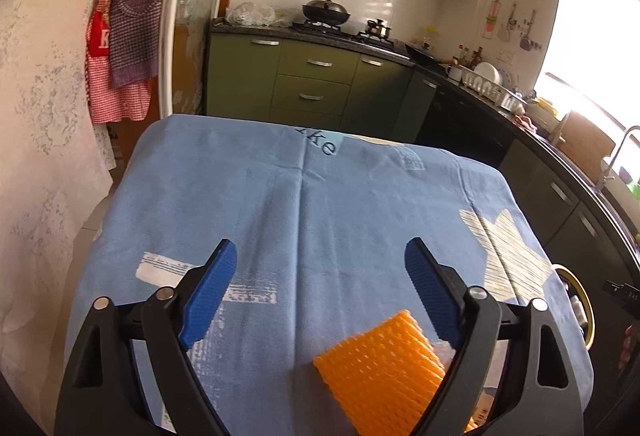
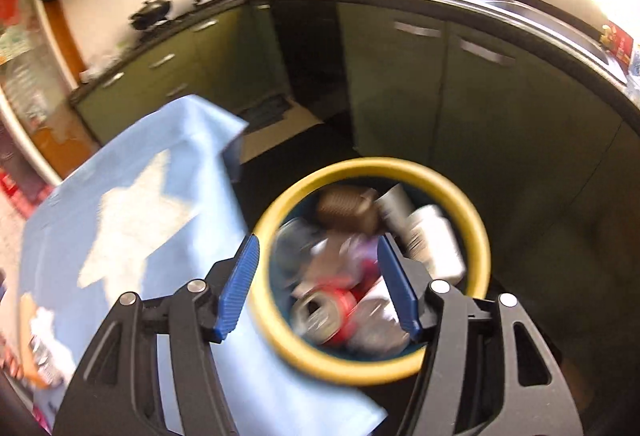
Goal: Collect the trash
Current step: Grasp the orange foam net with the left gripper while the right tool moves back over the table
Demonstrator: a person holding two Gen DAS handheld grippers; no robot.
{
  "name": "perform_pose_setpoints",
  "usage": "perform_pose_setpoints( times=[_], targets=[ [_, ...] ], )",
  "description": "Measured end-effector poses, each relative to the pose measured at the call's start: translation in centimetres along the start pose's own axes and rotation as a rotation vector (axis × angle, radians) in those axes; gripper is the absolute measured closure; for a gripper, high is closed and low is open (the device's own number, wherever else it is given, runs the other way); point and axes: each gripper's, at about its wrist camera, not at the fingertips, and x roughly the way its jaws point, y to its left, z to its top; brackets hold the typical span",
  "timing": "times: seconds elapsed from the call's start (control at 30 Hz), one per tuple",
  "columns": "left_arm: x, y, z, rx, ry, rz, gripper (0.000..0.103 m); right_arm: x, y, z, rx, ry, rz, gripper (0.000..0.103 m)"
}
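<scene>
Orange foam net [image 1: 380, 368] | left tongs [image 1: 320, 260] wide | right tongs [image 2: 318, 256] wide, empty

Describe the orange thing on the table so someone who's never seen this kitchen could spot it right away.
Find the table draped in a blue cloth with white star patches, in front of the green cabinets. At its near edge, just inside the open left gripper, lies the orange foam net sleeve. It is the only bright orange, mesh-textured piece there; the scrap beside it is pale and translucent.
</scene>
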Motion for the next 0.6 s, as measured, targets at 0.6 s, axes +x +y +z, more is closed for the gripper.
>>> perform_pose_setpoints(
  times=[0.6],
  targets=[
    [2.4, -2.6, -4.0, -0.028, 0.324, 0.065, 0.017, -0.6, 7.5, -4.7, -0.170, 0.056, 0.190, 0.040]
  ],
)
